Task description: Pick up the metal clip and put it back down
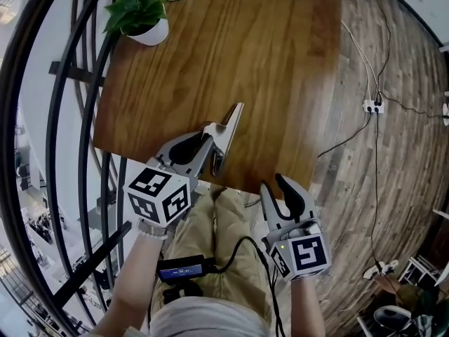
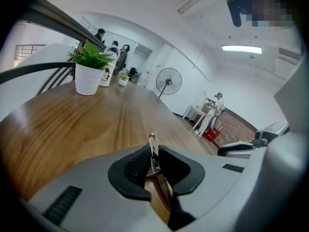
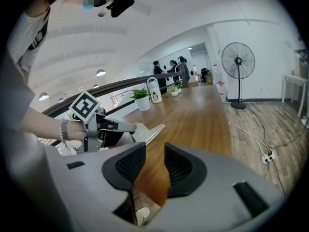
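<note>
Wood table (image 1: pixel 266 48), plank floor (image 1: pixel 393 174) beside it; our left gripper (image 1: pixel 209 144) pinches the metal clip (image 1: pixel 231 121) at the table's near edge, right gripper (image 1: pixel 273 184) gaping, empty.

Location type: open-plan office or lab workspace. Indicators: long wooden table (image 1: pixel 266 62) with potted plant (image 1: pixel 144 16), black railing (image 2: pixel 63 18) along its edge, pedestal fan (image 3: pixel 238 61), strip ceiling light (image 2: pixel 241 49), power strip (image 1: pixel 372 107) on plank floor (image 1: pixel 407 188), people (image 3: pixel 170 70) standing in the background.

Open tabletop (image 1: pixel 266 62) before far potted plant (image 1: pixel 140 16)
</note>
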Tool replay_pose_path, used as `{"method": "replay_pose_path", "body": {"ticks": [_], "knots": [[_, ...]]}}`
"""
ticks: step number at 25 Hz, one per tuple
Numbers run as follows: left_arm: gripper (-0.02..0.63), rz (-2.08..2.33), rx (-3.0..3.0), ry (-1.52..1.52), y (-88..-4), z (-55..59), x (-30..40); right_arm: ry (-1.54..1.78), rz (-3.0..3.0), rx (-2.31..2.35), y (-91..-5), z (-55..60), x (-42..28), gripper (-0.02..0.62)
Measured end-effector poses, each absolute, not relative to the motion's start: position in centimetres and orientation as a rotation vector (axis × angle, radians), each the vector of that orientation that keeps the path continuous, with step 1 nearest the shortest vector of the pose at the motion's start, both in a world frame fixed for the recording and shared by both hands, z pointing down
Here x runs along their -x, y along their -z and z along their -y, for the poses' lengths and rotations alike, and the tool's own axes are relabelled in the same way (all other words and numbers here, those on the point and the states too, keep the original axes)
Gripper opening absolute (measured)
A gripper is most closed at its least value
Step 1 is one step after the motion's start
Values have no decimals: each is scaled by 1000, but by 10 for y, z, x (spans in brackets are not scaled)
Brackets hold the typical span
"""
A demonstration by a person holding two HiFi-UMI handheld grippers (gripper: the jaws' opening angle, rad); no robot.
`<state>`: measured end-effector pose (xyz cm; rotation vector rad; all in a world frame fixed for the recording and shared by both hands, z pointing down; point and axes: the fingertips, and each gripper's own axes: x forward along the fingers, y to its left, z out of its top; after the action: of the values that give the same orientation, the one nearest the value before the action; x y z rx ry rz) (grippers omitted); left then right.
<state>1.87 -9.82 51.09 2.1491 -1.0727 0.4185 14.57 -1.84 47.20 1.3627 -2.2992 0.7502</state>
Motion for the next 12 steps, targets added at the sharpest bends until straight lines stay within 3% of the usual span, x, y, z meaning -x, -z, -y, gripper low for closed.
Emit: {"method": "replay_pose_path", "body": {"ticks": [12], "knots": [[14, 956, -2220, -353, -494, 97, -42, -720, 2315, -1364, -467, 24, -143, 132]]}}
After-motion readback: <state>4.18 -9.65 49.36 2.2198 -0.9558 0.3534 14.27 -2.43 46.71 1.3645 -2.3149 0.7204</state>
